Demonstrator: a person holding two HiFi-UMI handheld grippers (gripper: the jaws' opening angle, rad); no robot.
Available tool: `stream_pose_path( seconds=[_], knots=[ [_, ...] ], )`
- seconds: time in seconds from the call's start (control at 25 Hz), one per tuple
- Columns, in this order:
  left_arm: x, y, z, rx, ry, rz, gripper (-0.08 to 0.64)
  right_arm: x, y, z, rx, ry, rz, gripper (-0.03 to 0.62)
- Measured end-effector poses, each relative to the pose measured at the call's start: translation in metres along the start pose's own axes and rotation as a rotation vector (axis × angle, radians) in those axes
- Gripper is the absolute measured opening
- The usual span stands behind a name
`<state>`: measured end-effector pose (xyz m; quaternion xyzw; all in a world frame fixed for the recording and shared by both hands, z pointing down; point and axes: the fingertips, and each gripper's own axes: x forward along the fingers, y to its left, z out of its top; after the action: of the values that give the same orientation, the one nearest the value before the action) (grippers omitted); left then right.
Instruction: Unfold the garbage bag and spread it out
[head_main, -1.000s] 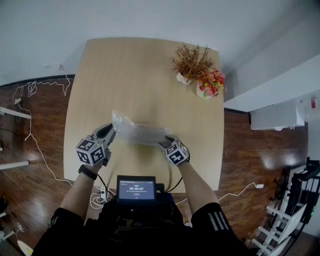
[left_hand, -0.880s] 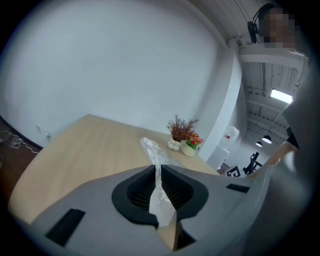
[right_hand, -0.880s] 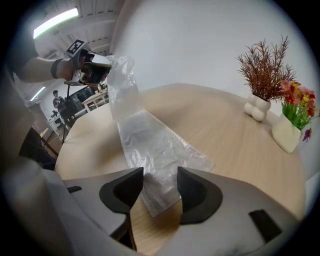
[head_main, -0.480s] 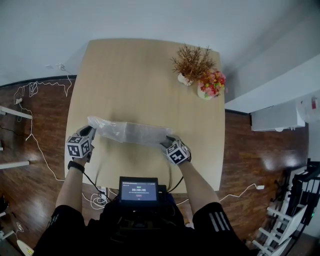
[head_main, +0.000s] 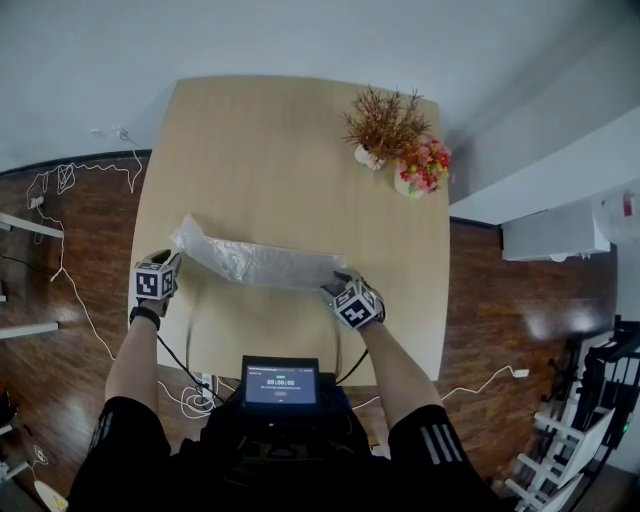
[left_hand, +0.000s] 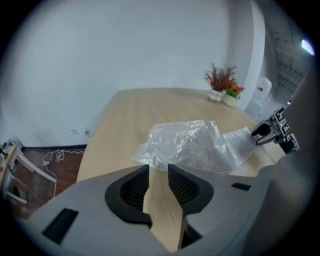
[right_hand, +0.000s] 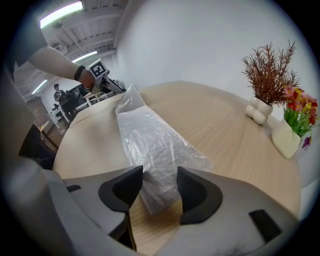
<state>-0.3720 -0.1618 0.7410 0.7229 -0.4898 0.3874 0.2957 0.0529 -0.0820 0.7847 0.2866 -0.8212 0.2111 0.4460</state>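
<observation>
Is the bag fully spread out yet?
Not fully: the bag lies stretched as a long narrow strip on the table, its left end crumpled.

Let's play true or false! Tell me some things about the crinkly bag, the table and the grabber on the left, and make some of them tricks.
1. The garbage bag lies on the wooden table. True.
2. The left gripper is squeezing the bag. False: its jaws have just been opening and stand apart, with only bare table between them. The bag lies just ahead of them.
3. The bag is black. False: it is clear plastic.
4. A pot of dry twigs and a pot of flowers stand side by side near a table corner. True.
5. The bag is folded into a small square. False: it stretches in a long strip across the table.
</observation>
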Motion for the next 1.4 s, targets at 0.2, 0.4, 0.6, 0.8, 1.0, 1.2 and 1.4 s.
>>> stream_pose_path(
  seconds=[0.2, 0.4, 0.6, 0.8, 1.0, 1.2, 1.4],
  knots=[
    [0.001, 0.007, -0.002, 0.06, 0.023, 0.058, 0.112, -0.006, -0.003, 0.001, -0.013, 0.003, -0.007, 0.252],
    [-0.005, -0.019, 0.036, 0.166, -0.117, 0.033, 0.112, -0.009, -0.004, 0.002, -0.02, -0.002, -0.005, 0.253],
    [0.015, -0.053, 0.033, 0.219, -0.005, -0.052, 0.112, -0.006, -0.003, 0.0, -0.01, -0.005, -0.001, 0.253],
    [0.035, -0.054, 0.01, 0.244, 0.094, -0.064, 0.113, -0.006, -0.003, 0.001, -0.016, -0.008, 0.001, 0.253],
    [0.047, -0.046, -0.003, 0.223, 0.103, -0.049, 0.115, -0.01, -0.005, 0.003, -0.019, -0.012, 0.003, 0.253],
    [0.046, -0.047, 0.007, 0.254, 0.089, -0.038, 0.115, -0.002, -0.004, -0.003, -0.007, -0.021, 0.015, 0.252],
    [0.021, -0.125, 0.067, 0.38, -0.057, -0.152, 0.115, -0.01, -0.004, 0.002, -0.019, -0.022, 0.006, 0.252]
  ],
)
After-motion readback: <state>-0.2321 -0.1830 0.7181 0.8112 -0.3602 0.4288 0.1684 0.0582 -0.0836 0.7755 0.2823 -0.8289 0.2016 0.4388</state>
